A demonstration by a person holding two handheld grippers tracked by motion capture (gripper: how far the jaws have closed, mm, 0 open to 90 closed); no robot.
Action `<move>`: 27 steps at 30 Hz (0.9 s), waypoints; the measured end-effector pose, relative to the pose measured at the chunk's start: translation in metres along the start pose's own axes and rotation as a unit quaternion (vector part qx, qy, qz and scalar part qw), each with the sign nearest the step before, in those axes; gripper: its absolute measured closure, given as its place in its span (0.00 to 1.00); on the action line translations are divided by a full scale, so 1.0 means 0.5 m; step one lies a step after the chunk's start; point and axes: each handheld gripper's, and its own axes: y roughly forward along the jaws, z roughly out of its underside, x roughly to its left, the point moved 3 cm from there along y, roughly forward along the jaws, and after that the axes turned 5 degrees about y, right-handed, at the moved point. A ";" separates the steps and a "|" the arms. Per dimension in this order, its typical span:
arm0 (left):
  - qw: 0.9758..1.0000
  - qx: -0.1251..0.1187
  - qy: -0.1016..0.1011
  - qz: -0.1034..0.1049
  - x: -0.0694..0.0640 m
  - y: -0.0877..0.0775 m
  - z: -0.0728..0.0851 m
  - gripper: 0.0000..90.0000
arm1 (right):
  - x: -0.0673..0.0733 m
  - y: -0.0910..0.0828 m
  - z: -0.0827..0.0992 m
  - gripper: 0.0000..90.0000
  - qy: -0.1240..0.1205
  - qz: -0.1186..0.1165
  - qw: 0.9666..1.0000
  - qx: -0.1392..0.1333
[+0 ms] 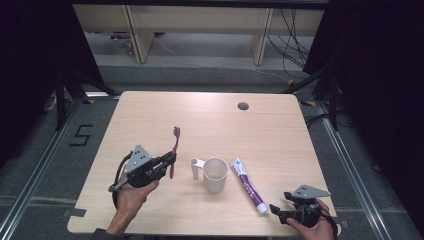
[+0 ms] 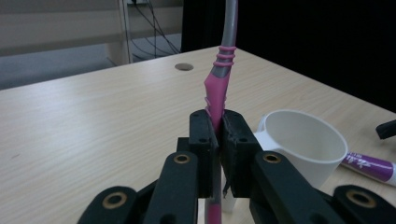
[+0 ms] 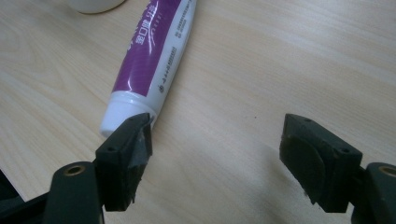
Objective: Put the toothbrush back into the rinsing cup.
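Left tool (image 2: 214, 135) clamped on toothbrush (image 2: 216, 91) handle, low on the grip; light, stiff, slick plastic, may pivot. Beyond it, white cup (image 2: 303, 140) on table (image 1: 150, 115). Right tool (image 3: 217, 154) spread apart; toothpaste tube (image 3: 149, 56) cap just beside one jaw: soft, squeezable.

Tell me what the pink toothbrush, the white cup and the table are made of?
The toothbrush looks like smooth plastic, with pink ridges on the grip that may be rubbery, and a grey neck. The left tool is shut on it. The cup looks like matte white plastic, with thin walls and an even colour, though ceramic can't be ruled out. The table shows a pale wood grain, probably laminate since it looks so flat.
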 end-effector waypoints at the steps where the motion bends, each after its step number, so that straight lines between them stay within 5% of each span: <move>1: 1.000 -0.004 0.001 0.008 -0.001 0.004 -0.004 0.92 | 0.000 0.000 0.000 0.29 0.000 0.000 1.000 0.000; 13: 0.998 -0.057 -0.014 0.011 -0.012 0.055 -0.056 0.92 | -0.003 -0.003 0.001 0.29 -0.003 0.008 1.000 0.001; 27: 0.998 -0.064 -0.008 0.020 -0.032 0.100 -0.070 0.92 | -0.002 -0.003 0.000 0.29 -0.004 0.006 1.000 0.000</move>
